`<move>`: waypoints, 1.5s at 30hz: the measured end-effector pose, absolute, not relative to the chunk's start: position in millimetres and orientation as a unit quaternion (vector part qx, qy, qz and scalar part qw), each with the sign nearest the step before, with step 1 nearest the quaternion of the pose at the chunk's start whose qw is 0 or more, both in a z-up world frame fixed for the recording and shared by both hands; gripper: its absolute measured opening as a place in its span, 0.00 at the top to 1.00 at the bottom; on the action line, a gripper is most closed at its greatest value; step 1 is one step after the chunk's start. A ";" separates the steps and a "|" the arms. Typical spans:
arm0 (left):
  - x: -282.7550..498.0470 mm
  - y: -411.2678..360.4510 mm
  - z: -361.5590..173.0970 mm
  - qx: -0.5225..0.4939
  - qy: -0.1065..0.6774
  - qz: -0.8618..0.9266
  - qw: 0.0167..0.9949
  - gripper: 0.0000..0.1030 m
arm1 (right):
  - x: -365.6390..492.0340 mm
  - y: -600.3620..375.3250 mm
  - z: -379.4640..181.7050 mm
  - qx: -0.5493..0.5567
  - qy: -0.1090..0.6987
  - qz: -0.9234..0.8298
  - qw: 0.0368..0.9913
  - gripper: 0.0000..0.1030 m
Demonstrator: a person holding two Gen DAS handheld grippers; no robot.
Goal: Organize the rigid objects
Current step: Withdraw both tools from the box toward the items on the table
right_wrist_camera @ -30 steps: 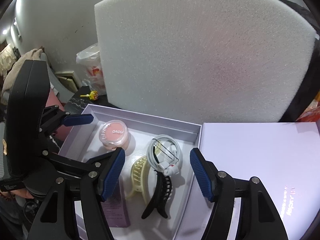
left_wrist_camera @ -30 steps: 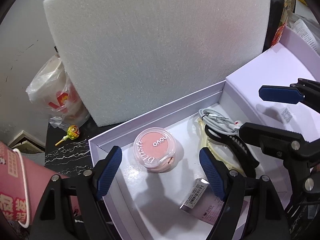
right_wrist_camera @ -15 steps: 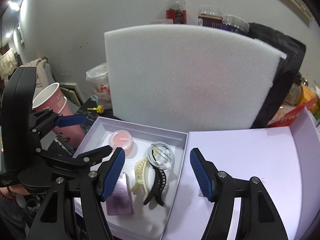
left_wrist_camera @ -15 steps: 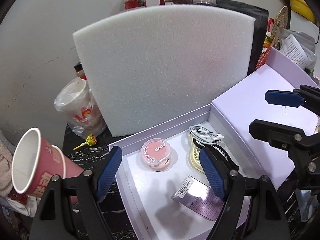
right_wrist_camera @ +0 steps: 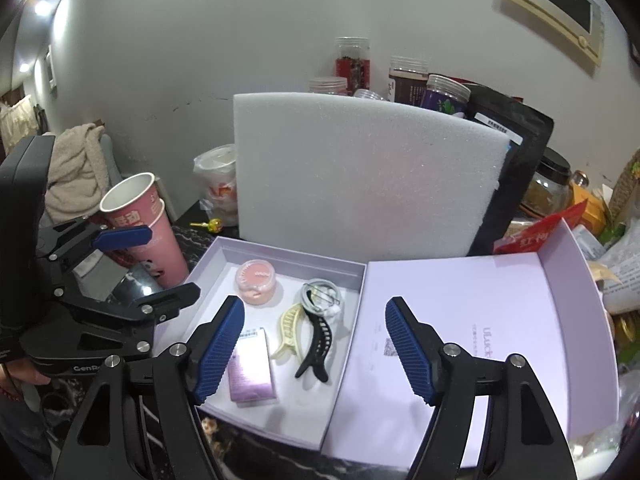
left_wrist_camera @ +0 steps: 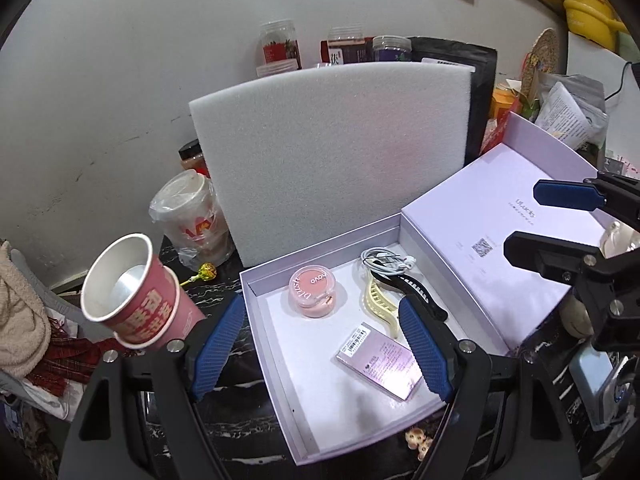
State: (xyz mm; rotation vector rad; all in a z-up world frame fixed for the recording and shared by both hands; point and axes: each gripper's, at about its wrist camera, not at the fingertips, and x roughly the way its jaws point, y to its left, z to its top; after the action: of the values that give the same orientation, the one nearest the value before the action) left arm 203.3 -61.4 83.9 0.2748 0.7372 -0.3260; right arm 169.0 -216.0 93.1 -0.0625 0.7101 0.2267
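An open lilac box (left_wrist_camera: 256,312) (right_wrist_camera: 280,258) lies on the dark marble table with its lid (left_wrist_camera: 480,248) (right_wrist_camera: 460,320) folded out to the right. Inside lie a pink blush jar (left_wrist_camera: 314,290) (right_wrist_camera: 257,282), a coiled white cable (left_wrist_camera: 384,261) (right_wrist_camera: 322,298), a cream hair claw (left_wrist_camera: 379,306) (right_wrist_camera: 289,332), a black hair clip (left_wrist_camera: 420,300) (right_wrist_camera: 318,346) and a small purple carton (left_wrist_camera: 378,360) (right_wrist_camera: 252,372). My left gripper (left_wrist_camera: 322,348) is open and empty above the box's front. My right gripper (right_wrist_camera: 314,350) is open and empty above the box and lid.
A white foam slab (left_wrist_camera: 332,152) (right_wrist_camera: 360,176) stands behind the box. Stacked pink paper cups (left_wrist_camera: 132,300) (right_wrist_camera: 140,220), a bagged drink cup (left_wrist_camera: 192,216) and a lollipop (left_wrist_camera: 202,272) are at the left. Jars (right_wrist_camera: 352,64) and bags crowd the back and right.
Both grippers have pulled up and back from the box, so more of the table, cups and shelf shows. The objects in the box have not moved. Both stay open.
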 end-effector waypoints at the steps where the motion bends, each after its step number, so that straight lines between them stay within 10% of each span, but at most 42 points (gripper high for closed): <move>1: 197.2 -61.2 86.3 0.133 0.354 -0.157 0.912 0.23 | 163.5 -216.4 94.5 -0.030 0.344 0.112 0.932 0.28; 45: 49.8 -22.5 39.3 0.061 0.391 -0.152 0.906 0.19 | 8.0 -201.8 39.9 0.037 0.359 0.153 0.920 0.24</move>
State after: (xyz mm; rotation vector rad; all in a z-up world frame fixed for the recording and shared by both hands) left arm 49.8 -22.5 39.3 0.1262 0.8079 -0.3129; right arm 8.0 -201.8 39.9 0.0769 0.7383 0.3152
